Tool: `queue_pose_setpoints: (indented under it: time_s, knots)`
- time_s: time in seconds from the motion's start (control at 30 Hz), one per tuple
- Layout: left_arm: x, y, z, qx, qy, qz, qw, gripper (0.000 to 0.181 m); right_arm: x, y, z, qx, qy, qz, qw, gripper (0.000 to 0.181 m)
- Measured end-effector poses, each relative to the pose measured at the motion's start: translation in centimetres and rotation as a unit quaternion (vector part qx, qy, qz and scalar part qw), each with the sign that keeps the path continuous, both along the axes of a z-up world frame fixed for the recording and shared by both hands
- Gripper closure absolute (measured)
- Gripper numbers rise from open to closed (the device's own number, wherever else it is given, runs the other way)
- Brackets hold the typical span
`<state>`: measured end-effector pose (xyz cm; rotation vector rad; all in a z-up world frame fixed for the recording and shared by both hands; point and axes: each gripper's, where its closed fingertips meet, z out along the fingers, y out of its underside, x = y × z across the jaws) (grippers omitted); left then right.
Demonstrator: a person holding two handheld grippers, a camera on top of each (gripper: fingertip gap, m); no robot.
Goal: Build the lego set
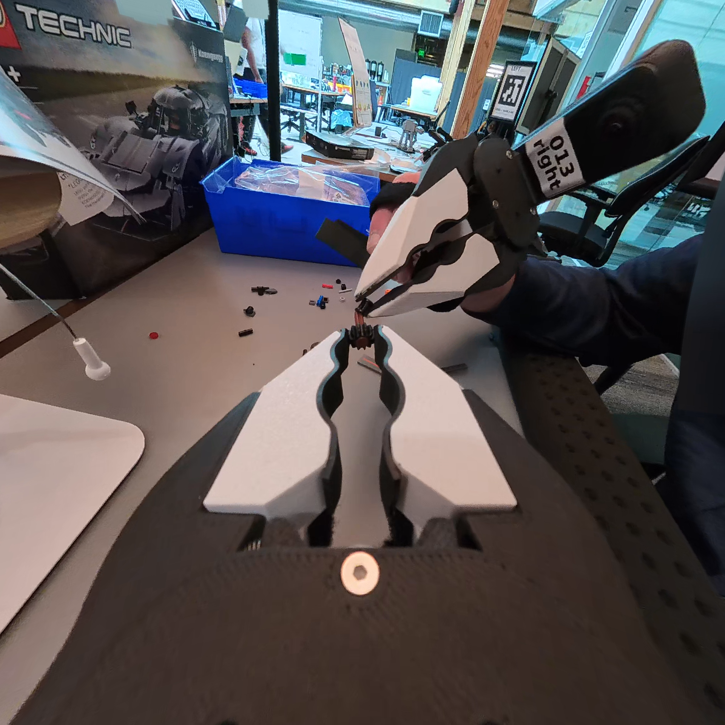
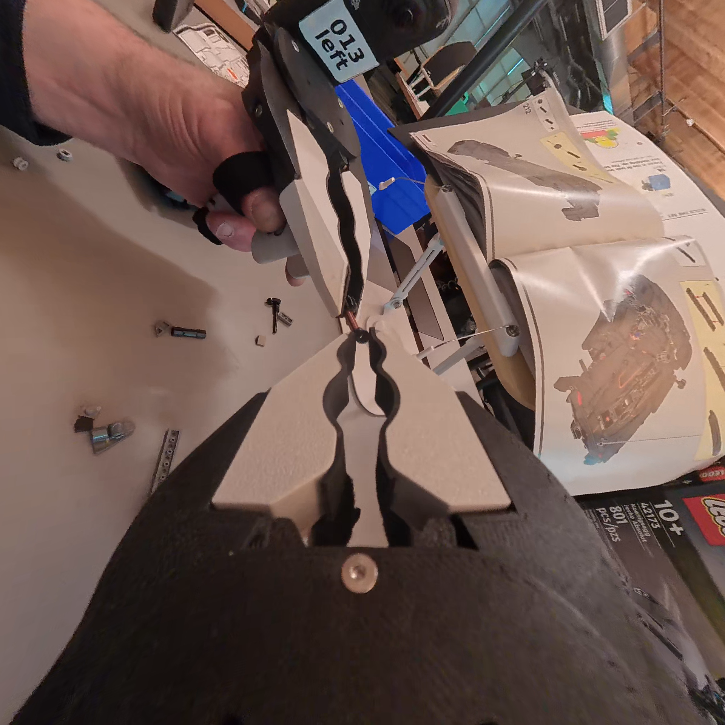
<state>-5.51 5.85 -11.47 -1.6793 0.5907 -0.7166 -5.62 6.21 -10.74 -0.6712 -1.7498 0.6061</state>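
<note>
Tabletop [image 1: 164,392], pale grey, carries all items noted. Set box [image 1: 117,129] stands upright at the far left edge in the left wrist view, printed with a dark car. Instruction booklet [image 2: 588,321] lies open on a stand in front of the box, pages curled, car diagram showing. Blue bin [image 1: 282,223] sits on the table just right of the box and holds clear plastic bags [image 1: 298,176]. White flat pad [image 1: 51,482] occupies the near left corner of the left wrist view.

Left gripper [image 1: 360,331]: jaws closed on a small black gear [image 1: 359,336], pinched at the very tips, held above the table. Right gripper [image 1: 364,306]: jaws closed on a small dark bush at one end of a reddish-brown axle [image 1: 359,314]; the axle's other end meets the gear's centre. From the right wrist view, the right gripper [image 2: 360,336] and left gripper [image 2: 350,308] stand tip to tip, the axle [image 2: 352,322] bridging them. A hand [image 2: 157,129] holds the left gripper's handle.

Loose parts [image 1: 298,302], black, blue, red and white, lie scattered on the table beyond the tips, before the bin. One red round stud [image 1: 153,335] lies apart to the left. Grey perforated beam [image 2: 166,455] and grey connectors [image 2: 108,433] lie left of the right gripper's body.
</note>
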Motion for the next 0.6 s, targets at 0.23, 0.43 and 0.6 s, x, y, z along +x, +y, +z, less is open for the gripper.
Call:
queue_pose_setpoints:
  time_s: [0.23, 0.43, 0.6]
  knots:
    - [0.3, -0.2, 0.5, 0.007, -0.033, -0.017, 0.999, 0.17, 0.4, -0.1, 0.5, -0.082, 0.005, 0.034, 0.996, 0.178]
    - [0.7, -0.6, 1.7, 0.027, -0.068, -0.031, 0.997, 0.17, 0.9, -0.4, 1.6, -0.185, 0.017, 0.077, 0.979, 0.177]
    - [1.0, -0.7, 2.1, 0.052, -0.044, -0.024, 0.997, 0.17, 1.2, -0.6, 2.1, -0.251, 0.014, 0.105, 0.962, 0.177]
